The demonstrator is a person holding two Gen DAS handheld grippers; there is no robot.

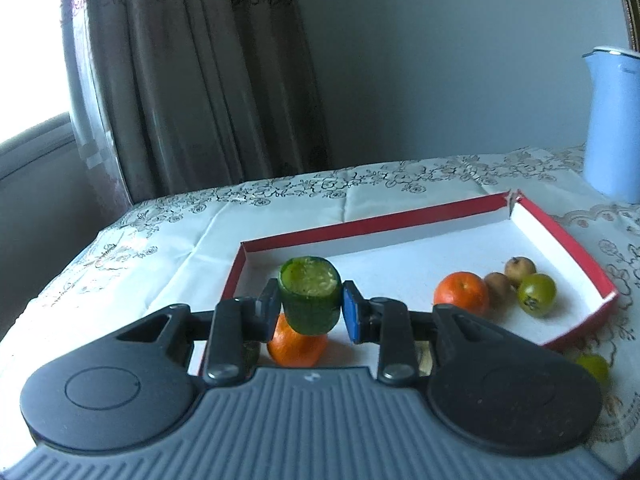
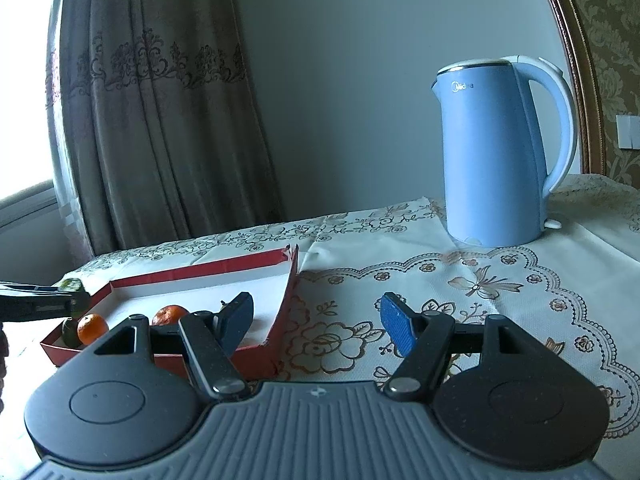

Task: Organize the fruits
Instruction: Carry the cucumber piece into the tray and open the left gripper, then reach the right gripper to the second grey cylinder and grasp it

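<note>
My left gripper (image 1: 310, 304) is shut on a short green cucumber piece (image 1: 310, 298), cut end up, held above the near left part of a red box lid with a white inside (image 1: 400, 222). An orange (image 1: 296, 346) lies in the lid right under the piece. Another orange (image 1: 462, 293), two small brown fruits (image 1: 520, 266) and a green fruit (image 1: 537, 294) lie at the lid's right end. A further green fruit (image 1: 592, 366) lies on the cloth outside it. My right gripper (image 2: 316, 324) is open and empty, over the cloth beside the lid's right wall (image 2: 286, 300).
A blue electric kettle (image 2: 492, 152) stands at the back right of the table. An embroidered white tablecloth (image 2: 460, 292) covers the table. Curtains (image 1: 192, 80) hang behind at the left, beside a grey wall.
</note>
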